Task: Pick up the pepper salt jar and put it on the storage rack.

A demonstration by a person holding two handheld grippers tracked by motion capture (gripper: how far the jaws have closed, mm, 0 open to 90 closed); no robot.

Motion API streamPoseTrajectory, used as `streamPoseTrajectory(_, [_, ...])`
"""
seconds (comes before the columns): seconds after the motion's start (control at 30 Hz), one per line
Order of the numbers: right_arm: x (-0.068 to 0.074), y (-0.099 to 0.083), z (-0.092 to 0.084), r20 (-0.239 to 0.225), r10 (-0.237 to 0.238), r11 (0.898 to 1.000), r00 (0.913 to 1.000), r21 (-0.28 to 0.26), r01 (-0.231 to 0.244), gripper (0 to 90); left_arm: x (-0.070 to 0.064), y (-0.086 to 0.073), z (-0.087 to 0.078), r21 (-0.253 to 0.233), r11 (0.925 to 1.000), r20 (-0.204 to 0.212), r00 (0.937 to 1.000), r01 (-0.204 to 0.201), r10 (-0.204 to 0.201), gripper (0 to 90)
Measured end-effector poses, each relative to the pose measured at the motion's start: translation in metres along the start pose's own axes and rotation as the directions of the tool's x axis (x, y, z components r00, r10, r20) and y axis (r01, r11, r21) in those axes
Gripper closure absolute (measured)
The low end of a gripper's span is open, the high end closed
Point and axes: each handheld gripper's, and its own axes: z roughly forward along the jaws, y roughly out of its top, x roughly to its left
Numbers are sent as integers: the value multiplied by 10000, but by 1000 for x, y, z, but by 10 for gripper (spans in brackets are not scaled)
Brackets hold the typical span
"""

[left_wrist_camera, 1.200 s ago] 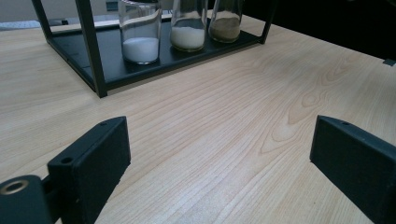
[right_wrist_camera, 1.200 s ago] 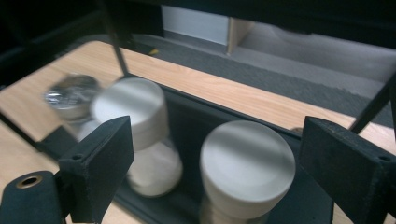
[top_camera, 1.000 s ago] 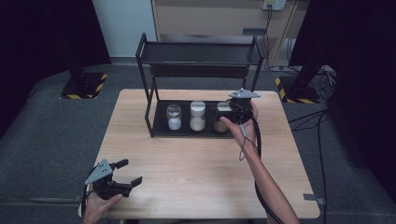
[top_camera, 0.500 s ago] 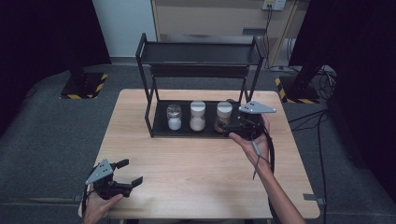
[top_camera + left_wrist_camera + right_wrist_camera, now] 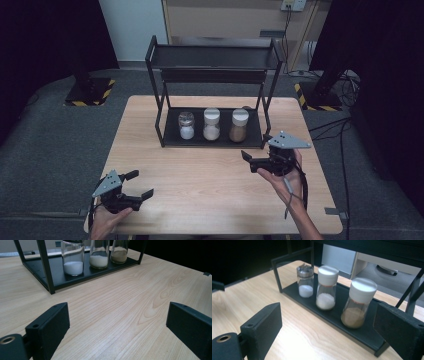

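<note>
The right tongs [image 5: 252,162] hover empty over the bench [image 5: 210,185], just in front of the black rack [image 5: 212,77], their jaws wide apart and just lately opening a little further with nothing between them. Nearest to them, the brown spice jar [image 5: 238,126] with the white lid stands upright at the right end of the rack's bottom shelf, beside a white-lidded jar of pale powder [image 5: 211,125] and a metal-topped jar of white grains [image 5: 186,125] (three in a row). The left tongs [image 5: 138,186] rest open and empty at the bench's near left corner, well apart from the rack.
</note>
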Motion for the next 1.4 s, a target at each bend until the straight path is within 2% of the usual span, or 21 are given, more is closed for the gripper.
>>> streamPoseTrajectory(0.23, [3, -21, -15, -108, 98, 9999, 9999, -43, -98, 72, 0, 0, -1, 6, 10000, -16, 10000, -10, 10, 38])
streamPoseTrajectory(0.67, [6, -60, -41, -23, 327, 9992, 9995, -218, -327, 67, -1, 0, -1, 28, 10000, -11, 10000, -88, 88, 38])
streamPoseTrajectory(0.83, [3, -74, -42, -14, 512, 9987, 9987, -64, -512, 61, -1, 0, -1, 57, 9999, -18, 9999, -112, 112, 37])
streamPoseTrajectory(1.1, [0, -95, -42, 459, 695, 9975, 9965, 95, -700, 60, -2, 1, -1, 61, 9999, -64, 9999, -150, 150, 38])
streamPoseTrajectory(1.3, [-5, -101, -36, 571, 1043, 9941, 9929, 255, -1059, 64, -3, 2, -1, 78, 9997, -38, 9998, -218, 218, 38])
streamPoseTrajectory(1.4, [-6, -104, -32, 630, 983, 9943, 9932, 349, -1006, 69, -4, 2, -1, 91, 9996, -55, 9997, -254, 255, 38])
